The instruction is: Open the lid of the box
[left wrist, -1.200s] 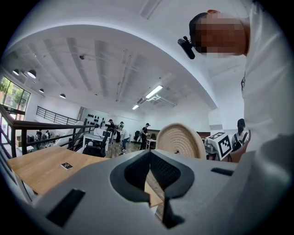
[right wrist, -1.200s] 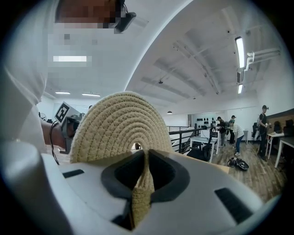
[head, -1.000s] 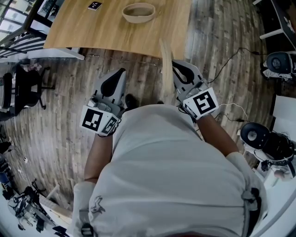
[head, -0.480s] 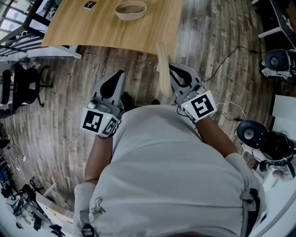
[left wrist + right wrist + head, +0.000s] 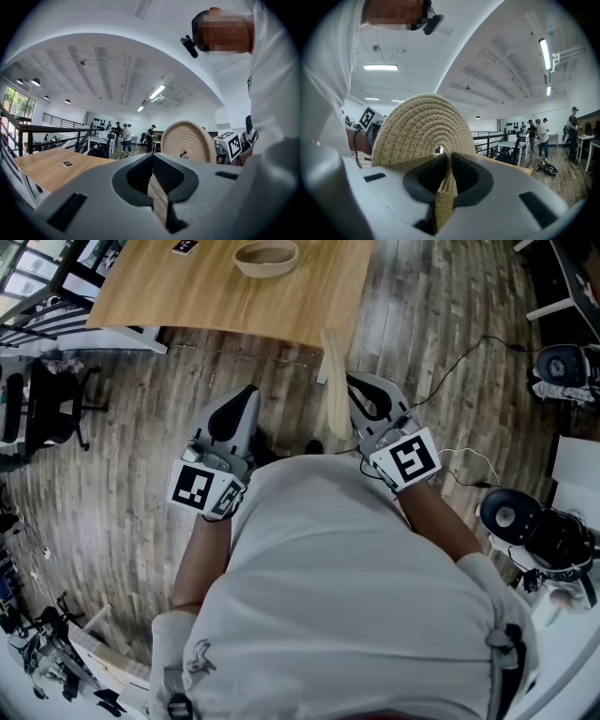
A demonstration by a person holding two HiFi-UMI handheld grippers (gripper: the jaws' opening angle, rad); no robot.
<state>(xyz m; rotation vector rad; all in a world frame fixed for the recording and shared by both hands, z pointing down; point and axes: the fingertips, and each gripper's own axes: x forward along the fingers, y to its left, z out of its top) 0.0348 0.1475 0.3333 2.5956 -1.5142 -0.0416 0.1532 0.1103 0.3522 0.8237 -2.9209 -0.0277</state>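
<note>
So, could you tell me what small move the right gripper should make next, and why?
Probably carry the woven lid to the table and lay it beside the basket: the right gripper grips its rim, held edge-on, and the basket already stands open.

Shows a pale wooden table [image 5: 187, 296] across the top left of the head view, with a small marker card [image 5: 185, 247] at the very top edge. Puts a black office chair [image 5: 52, 413] at the left edge on grey plank floor [image 5: 122, 512]. Trails a dark cable [image 5: 459, 362] at upper right. Catches distant standing people [image 5: 125, 137] mid-frame in the left gripper view.
</note>
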